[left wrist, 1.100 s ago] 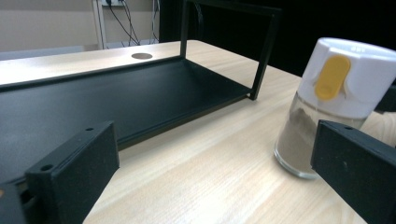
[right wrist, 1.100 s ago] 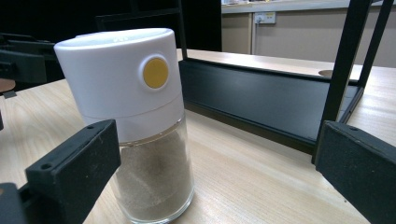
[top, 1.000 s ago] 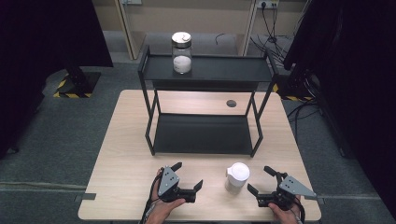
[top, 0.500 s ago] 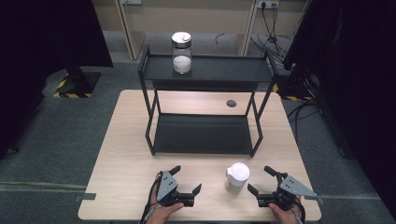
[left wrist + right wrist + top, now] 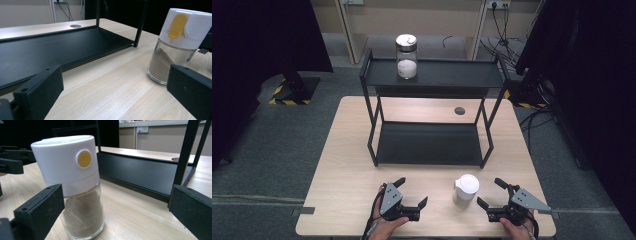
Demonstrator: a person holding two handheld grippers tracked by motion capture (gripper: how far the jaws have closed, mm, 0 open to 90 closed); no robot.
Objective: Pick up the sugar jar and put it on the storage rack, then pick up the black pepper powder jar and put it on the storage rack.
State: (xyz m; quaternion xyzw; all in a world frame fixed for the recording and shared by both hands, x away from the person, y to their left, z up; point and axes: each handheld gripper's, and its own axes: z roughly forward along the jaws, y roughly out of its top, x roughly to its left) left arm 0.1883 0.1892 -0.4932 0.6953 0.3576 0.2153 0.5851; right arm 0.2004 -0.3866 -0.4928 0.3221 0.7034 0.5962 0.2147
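Left gripper (image 5: 413, 194) has edged rightward toward the shaker (image 5: 466, 189); both grippers' fingers spread (right gripper (image 5: 493, 194) unmoved).

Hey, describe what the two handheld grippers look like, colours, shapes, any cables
Both are black two-jaw tools. The left gripper and right gripper each carry a grey three-cornered plate on top. Up close, the jaws end in blocky matte-black pads with small holes. A dark cable trails from the left one.

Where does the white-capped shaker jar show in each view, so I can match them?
High view: white-capped shaker jar stands near the table's front edge, between the two grippers.
Left gripper view: at right, yellow tab on its cap.
Right gripper view: left of centre, close.
Shared landmark: black rack's lower shelf.
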